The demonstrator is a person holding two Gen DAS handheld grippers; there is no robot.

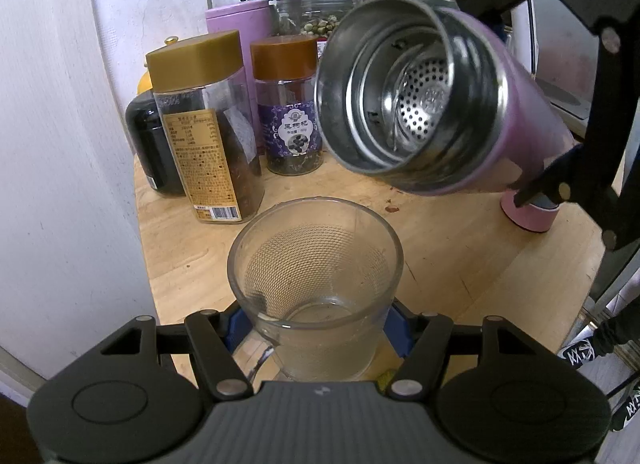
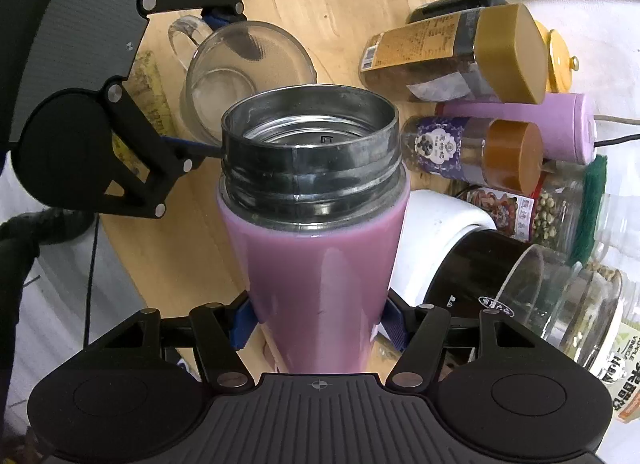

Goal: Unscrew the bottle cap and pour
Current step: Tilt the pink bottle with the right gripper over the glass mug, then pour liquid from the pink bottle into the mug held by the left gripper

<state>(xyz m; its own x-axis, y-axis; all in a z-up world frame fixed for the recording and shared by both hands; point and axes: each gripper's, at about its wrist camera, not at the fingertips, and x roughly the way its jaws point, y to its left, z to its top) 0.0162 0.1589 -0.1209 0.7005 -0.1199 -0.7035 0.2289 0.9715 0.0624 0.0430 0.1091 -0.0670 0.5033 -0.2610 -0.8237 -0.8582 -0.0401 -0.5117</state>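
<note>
While tipped mouth-down toward the glass mug (image 1: pixel 316 284), purple thermos bottle (image 1: pixel 436 104) held uncapped, steel rim open, perforated strainer (image 1: pixel 424 104) visible deep inside. Clamped around the lilac body by the right gripper (image 2: pixel 318 324), blue pads (image 2: pixel 242 324) pressed against both sides. Mug gripped low on its wall by the left gripper (image 1: pixel 316 334), jaws narrowed onto the glass, handle (image 2: pixel 182 38) pointing back toward that gripper in the right wrist view. Bottle mouth hovering above and slightly right of the mug rim, apart from it, no stream visible between them. Mug contents unclear: perhaps a thin pale layer at the bottom, hard to tell. Pink cap (image 1: pixel 528 216) standing on the round wooden table (image 1: pixel 460 256), right of the mug. Farther back on the left, gold-lidded jar (image 1: pixel 204 132), brown-lidded jar (image 1: pixel 290 104) with purple label, dark bottle (image 1: pixel 148 144), lilac canister (image 1: pixel 238 20) behind them.
</note>
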